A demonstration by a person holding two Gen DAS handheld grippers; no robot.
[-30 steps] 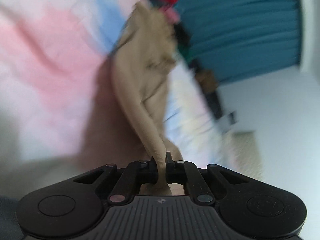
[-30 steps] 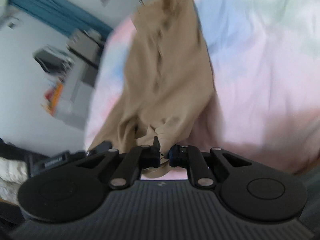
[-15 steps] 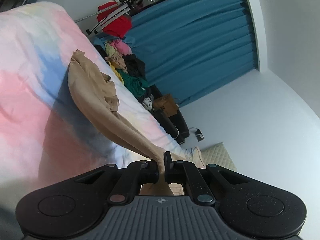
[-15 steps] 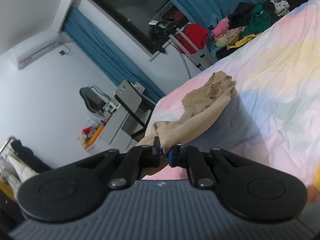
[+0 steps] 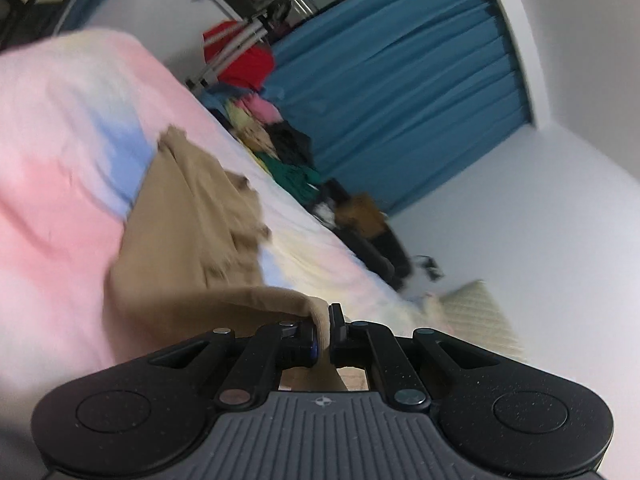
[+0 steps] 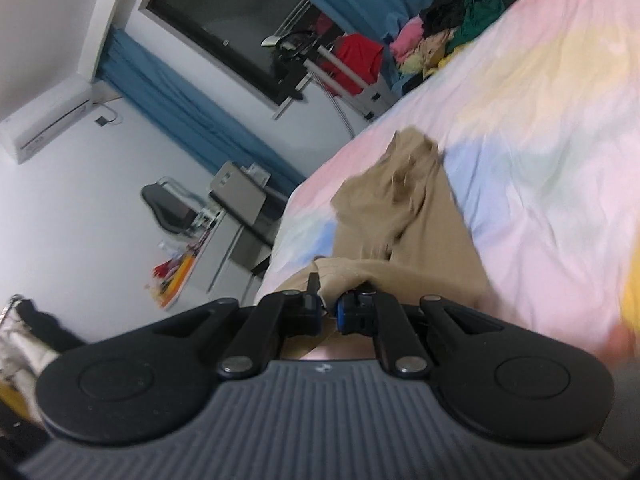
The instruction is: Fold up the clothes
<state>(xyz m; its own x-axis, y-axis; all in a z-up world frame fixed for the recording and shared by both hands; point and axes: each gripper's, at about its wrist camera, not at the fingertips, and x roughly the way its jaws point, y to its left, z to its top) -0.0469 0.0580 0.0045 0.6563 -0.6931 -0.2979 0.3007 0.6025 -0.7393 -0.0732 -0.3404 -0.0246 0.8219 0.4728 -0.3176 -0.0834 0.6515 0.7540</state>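
Tan garment (image 5: 192, 216) sprawls toward 11 o'clock across the pastel bedsheet (image 5: 60, 128), near edge pinched by left gripper (image 5: 325, 334) and right gripper (image 6: 329, 308), apparently mid-spreading; smoothing flat likely next.

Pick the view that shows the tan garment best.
Right wrist: the tan garment runs from the right gripper up the bed, less blurred. Left wrist shows it smeared, pinched in the left gripper.
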